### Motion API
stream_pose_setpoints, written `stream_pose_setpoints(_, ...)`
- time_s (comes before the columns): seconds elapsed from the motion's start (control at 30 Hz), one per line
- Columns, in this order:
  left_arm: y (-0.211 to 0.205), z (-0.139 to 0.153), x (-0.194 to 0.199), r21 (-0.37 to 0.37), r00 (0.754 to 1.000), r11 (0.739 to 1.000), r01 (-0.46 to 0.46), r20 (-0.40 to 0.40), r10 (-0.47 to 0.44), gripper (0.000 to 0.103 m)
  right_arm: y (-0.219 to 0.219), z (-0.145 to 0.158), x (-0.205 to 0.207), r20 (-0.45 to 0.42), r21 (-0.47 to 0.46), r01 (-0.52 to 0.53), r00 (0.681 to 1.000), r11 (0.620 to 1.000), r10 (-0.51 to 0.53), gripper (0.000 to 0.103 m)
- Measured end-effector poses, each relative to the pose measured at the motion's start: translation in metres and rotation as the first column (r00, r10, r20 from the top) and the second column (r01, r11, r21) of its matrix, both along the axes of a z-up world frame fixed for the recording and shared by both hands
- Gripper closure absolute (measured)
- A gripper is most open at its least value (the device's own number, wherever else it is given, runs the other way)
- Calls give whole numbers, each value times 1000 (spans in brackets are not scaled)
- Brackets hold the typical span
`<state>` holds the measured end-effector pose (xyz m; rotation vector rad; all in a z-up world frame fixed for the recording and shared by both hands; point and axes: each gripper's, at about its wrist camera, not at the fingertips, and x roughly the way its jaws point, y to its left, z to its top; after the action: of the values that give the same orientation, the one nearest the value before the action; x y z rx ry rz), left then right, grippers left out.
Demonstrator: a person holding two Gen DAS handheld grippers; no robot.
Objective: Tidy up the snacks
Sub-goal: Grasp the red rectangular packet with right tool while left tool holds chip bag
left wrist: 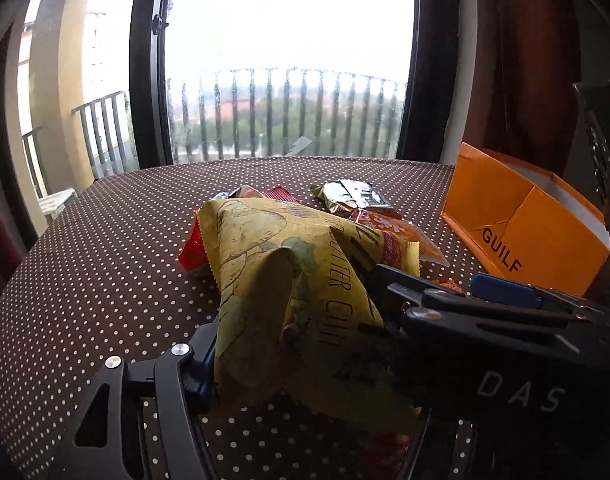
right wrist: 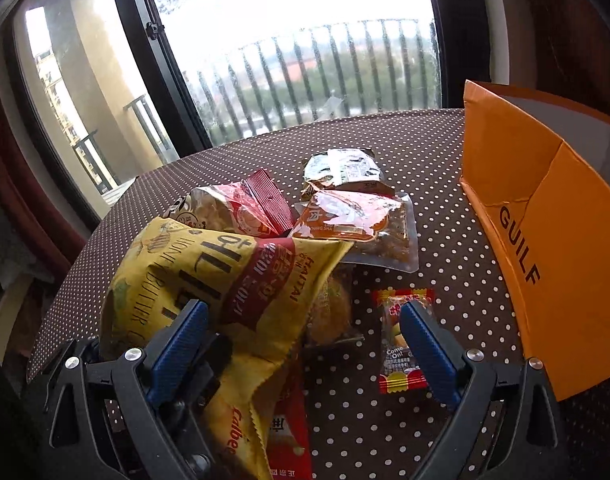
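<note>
- Left wrist view: our left gripper [left wrist: 305, 344] clamps the yellow honey butter chip bag [left wrist: 289, 264].
- Our right gripper [right wrist: 305, 344] stands open near the orange box [right wrist: 545, 240].

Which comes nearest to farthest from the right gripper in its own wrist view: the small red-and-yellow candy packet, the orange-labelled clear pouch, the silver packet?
From the right gripper:
1. Small red-and-yellow candy packet, lying against its right finger.
2. Orange-labelled clear pouch, mid-table, beyond the yellow chip bag's top edge.
3. Silver packet, farthest back, toward the window.
</note>
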<state>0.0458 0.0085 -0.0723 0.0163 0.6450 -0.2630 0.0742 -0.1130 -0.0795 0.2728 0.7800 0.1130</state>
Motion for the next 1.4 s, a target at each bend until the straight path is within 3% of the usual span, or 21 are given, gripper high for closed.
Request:
stream_pose_setpoints(0.37,21,23,-22,35,967,981,-191,176,182,38,-2,26,-24,85,4,52,995,999,-53,5)
stream_pose_setpoints(0.8,44,-7,-35,124,972,964,-236,56,230,37,38,-10,-19,-27,-65,-29,999,997,28,5)
stream_pose_setpoints(0.9,45,-10,-32,130,974,965,-226,60,220,35,41,-18,-14,-54,-62,-13,998,998,10,6)
stream_pose_setpoints(1.17,36,-21,-29,247,974,944,-217,123,192,24,49,-37,5,-147,-93,-20,989,995,6,33)
stream_pose_setpoints(1.33,39,-22,-20,268,976,939,-217,86,201,15,58,-38,10,-144,-167,-16,990,986,-8,41)
stream_pose_setpoints(1.4,36,-24,-18,296,977,931,-212,78,198,13,61,-40,10,-137,-202,-23,990,979,-5,49)
